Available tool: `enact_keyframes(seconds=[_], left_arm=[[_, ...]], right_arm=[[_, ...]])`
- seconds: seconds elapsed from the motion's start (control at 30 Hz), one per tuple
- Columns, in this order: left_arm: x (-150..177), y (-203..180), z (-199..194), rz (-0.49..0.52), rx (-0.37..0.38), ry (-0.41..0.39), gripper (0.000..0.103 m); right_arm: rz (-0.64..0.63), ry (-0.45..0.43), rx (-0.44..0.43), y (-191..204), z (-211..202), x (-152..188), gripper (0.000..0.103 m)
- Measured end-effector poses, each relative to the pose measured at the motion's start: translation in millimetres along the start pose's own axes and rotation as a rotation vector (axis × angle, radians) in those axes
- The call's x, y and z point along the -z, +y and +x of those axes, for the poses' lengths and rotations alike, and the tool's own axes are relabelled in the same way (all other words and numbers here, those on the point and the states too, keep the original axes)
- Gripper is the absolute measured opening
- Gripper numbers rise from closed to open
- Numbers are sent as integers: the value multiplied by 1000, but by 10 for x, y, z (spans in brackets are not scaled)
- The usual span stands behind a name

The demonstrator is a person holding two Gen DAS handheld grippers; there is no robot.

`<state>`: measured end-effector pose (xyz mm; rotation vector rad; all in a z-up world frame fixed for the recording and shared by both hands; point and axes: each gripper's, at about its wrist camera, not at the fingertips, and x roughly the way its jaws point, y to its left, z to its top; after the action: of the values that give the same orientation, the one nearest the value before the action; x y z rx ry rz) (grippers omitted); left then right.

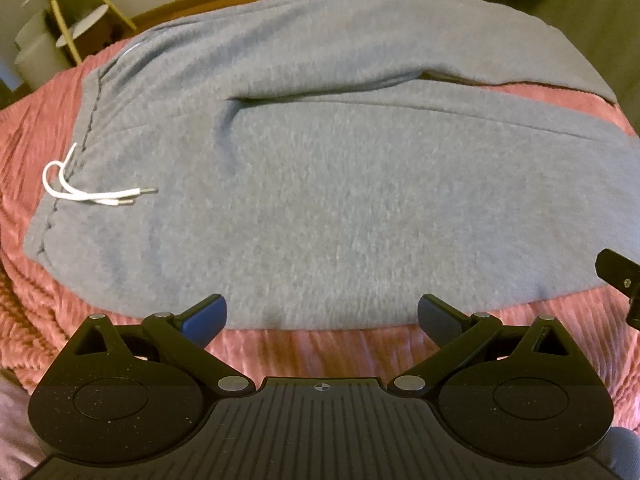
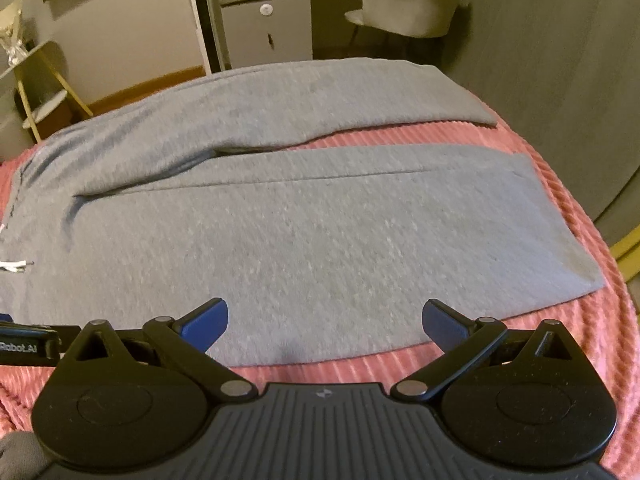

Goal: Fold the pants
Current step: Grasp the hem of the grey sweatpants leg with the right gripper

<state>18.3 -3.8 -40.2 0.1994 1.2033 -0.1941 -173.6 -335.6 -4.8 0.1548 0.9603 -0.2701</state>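
Note:
Grey sweatpants [image 1: 320, 200] lie flat on a pink ribbed blanket [image 1: 320, 348], waistband to the left, both legs running right. A white drawstring [image 1: 92, 194] lies by the waistband. My left gripper [image 1: 322, 316] is open and empty, just above the near edge of the near leg, close to the waist end. My right gripper [image 2: 324, 320] is open and empty over the near edge of the same leg [image 2: 320, 240], further toward the cuff [image 2: 560, 232]. The far leg [image 2: 300, 108] spreads away at the back.
The blanket [image 2: 520, 360] covers a bed. The other gripper's tip shows at the right edge of the left wrist view [image 1: 620, 280]. Beyond the bed stand a gold shelf rack [image 2: 44, 80], a small cabinet [image 2: 268, 28] and a white chair [image 2: 412, 4].

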Motion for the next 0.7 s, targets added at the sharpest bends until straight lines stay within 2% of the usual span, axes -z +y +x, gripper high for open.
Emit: enact_keyframes(seconds=[0.1,0.17,0.23,0.27,0.3,0.33,0.37,0.4,0.47,0.53,0.57,0.63,0.7], left_arm=[[-16,34,11,-28,6,-28,103],[-42,73,6,-64,6,-65,103],[-90,129,6,-121,16,-117,103],[-124,155,12,-158,19,-141,103],[-161,189,28,-203,22,-168,103],[-202,223,57,-248,28,-191,103],[-244,252,93,-278,37,-204,103],[-291,285,148,-300,50,-213,103],[-373,342,253,-317,46,-238,103],[-393,393,352,-347,-55,-303,103],[-397,417,402,-362,-124,-339,103],[-411,462,501,-358,-211,-398,103],[-460,525,629,-346,-245,-419,103]], right_arm=[[38,-70,-58,-61,0,0,103],[69,-175,-89,-110,-27,5,103],[84,-294,-73,-146,-29,7,103],[70,-300,-69,-133,25,-14,103],[31,-247,-80,-99,133,-66,103],[-29,-115,-114,-41,355,-136,103],[-55,-30,-151,-9,514,-178,103],[-66,9,-188,9,648,-220,103],[-81,-19,-157,17,769,-367,103],[-89,-88,-91,-9,892,-667,103],[-77,-119,-77,-40,965,-813,103],[-11,-165,-81,-128,1181,-1243,103],[32,-130,-102,-166,1511,-1660,103]])
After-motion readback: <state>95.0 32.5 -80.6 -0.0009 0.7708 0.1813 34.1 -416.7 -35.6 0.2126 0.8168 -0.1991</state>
